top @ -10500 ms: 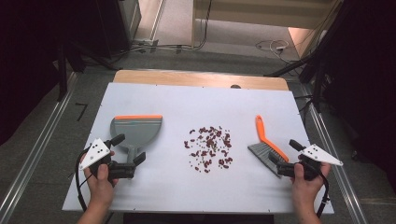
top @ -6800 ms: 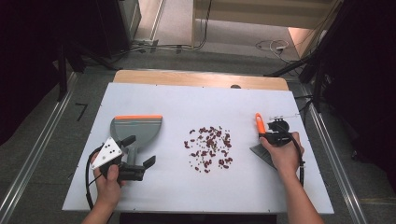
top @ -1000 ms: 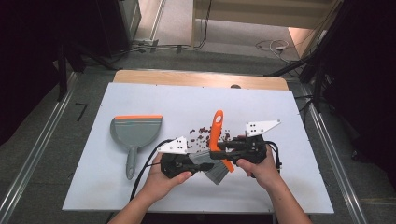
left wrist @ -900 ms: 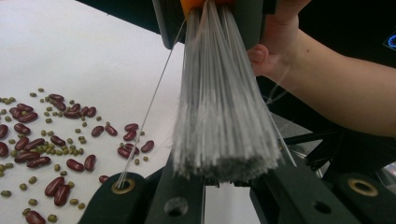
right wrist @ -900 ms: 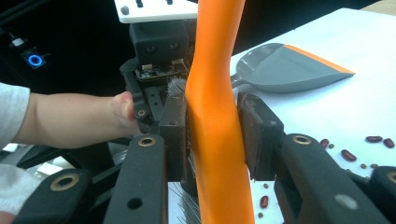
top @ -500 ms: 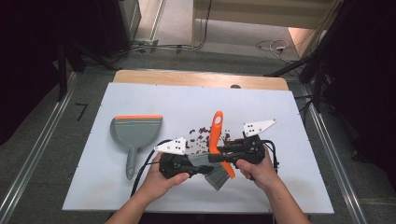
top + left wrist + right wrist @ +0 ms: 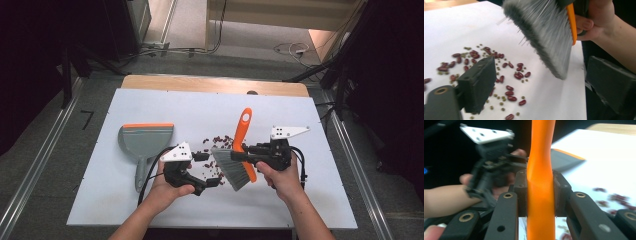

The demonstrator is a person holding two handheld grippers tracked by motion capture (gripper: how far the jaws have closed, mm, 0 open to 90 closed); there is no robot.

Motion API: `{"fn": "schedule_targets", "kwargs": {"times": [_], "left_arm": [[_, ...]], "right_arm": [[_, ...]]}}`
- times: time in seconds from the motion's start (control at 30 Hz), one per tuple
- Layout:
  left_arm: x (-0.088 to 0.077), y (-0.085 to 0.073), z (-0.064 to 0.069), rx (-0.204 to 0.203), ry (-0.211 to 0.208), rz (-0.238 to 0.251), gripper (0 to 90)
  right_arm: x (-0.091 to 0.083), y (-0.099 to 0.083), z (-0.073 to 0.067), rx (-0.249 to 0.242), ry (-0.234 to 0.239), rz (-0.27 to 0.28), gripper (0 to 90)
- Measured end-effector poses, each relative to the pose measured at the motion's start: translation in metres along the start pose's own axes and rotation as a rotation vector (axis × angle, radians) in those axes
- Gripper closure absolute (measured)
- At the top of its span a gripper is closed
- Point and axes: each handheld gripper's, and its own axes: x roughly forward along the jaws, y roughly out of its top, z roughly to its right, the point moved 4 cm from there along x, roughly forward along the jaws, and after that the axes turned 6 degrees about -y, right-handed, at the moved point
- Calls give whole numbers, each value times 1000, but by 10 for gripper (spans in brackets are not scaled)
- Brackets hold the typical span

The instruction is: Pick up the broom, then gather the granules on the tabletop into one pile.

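Lifted since before, brush [image 7: 239, 159] sits clamped in right tongs [image 7: 540, 195] — left tongs [image 7: 544, 82] gape apart over beans [image 7: 509, 75].

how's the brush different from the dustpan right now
The brush is lifted off the table, clamped at its orange handle by the right gripper; the dustpan lies flat on the table, untouched. The brush handle is all orange; the dustpan is grey with an orange edge. Both share grey and orange colouring.
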Motion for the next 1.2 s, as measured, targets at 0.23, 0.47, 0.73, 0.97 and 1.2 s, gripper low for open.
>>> {"fn": "schedule_targets", "kwargs": {"times": [0.23, 0.47, 0.73, 0.97, 1.2], "left_arm": [[-17, 1, -7, 11, 51, 26, 0], [-35, -6, -10, 20, 93, 22, 0], [-63, -9, -13, 44, 166, 72, 0], [-81, -15, -17, 59, 219, 68, 0], [-87, -24, -21, 47, 231, 71, 0]], "right_arm": [[-8, -2, 19, -13, -255, -46, 689], [-14, -1, 32, -22, -376, -64, 689], [-26, 13, 47, -23, -492, -69, 688], [-22, 13, 70, -13, -597, -127, 688], [-19, 21, 91, -35, -703, -205, 688]]}}
